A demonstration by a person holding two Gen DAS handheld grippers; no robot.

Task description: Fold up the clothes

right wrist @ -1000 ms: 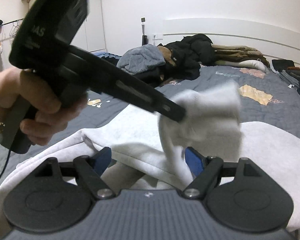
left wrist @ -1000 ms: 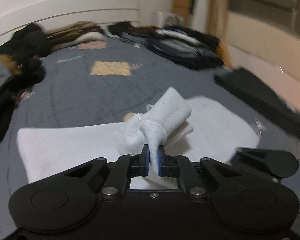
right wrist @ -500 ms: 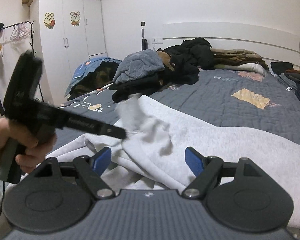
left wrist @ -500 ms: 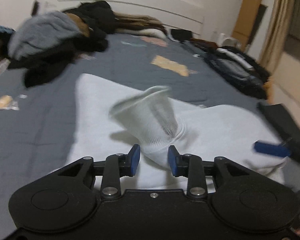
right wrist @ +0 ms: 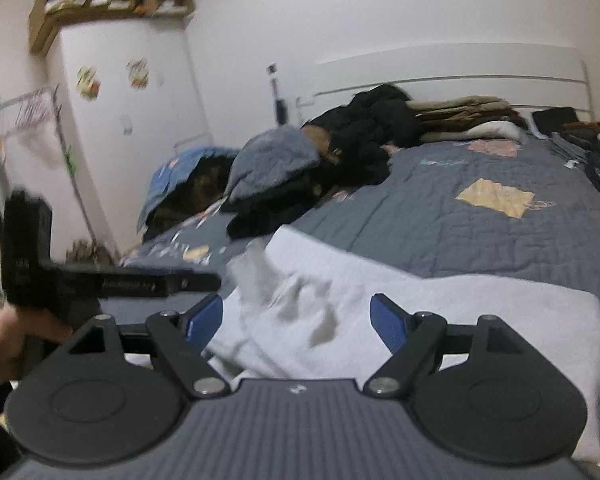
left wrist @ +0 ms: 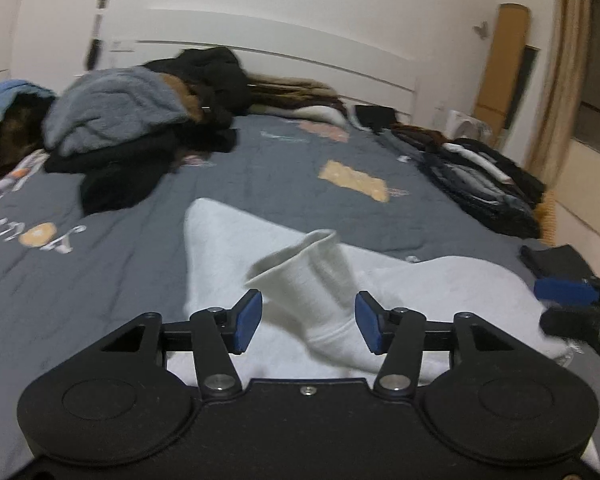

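Grey quilted bedding covers the bed (left wrist: 148, 264), with heaps of dark and blue clothes (left wrist: 132, 132) piled at about 10 o'clock near the headboard and a row of folded dark items (left wrist: 480, 184) along the edge at 2 o'clock. Spread across the near part of the bed lies the white sweatshirt (right wrist: 440, 300), its body flat, one sleeve (left wrist: 312, 280) thrown over it with the ribbed cuff standing open toward 12 o'clock. It looks soft, thick and limp, light enough to lift by a pinch but prone to sag and bunch; the ribbed cuff or a seam edge looks the firmest place to grip. The left tongs (left wrist: 308, 320) stand wide open on either side of the sleeve, holding nothing. The right tongs (right wrist: 296, 320) are likewise spread wide over rumpled cloth, gripping nothing. A second ago the left tongs were pinched tight on the sleeve and held it up; half a second ago they had parted a little, and now they are fully apart with the sleeve dropped onto the body. The right tongs were open throughout.
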